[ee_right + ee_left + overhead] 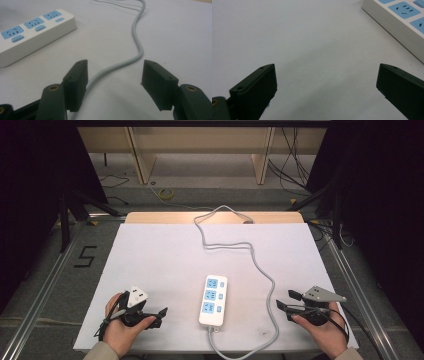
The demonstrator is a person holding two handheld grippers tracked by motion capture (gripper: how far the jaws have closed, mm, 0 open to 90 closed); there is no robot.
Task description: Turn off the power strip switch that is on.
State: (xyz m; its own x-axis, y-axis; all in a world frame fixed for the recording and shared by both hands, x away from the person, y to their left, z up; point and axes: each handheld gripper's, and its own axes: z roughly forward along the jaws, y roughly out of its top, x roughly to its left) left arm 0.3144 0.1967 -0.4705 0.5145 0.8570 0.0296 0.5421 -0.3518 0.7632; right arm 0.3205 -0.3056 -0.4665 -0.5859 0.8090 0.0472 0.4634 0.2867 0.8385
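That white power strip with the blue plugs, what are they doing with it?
A person sits at the table with a hand-held gripper in each hand. The power strip lies flat between them, untouched. The left hand-held gripper and the right hand-held gripper both point toward it with jaws open and empty. The strip's grey cord runs along the table just ahead of the right one.

Lighting: even, soft, overhead. White table sheet [165,265] bright, no glare; surroundings left and right near black. Shadows faint, short, diffuse under the power strip [213,300] and its cord [267,285]. High view slightly soft, low in detail. Both gripper views: near jaws blurred, dark, little surface detail; the sheet reads grey-violet there.
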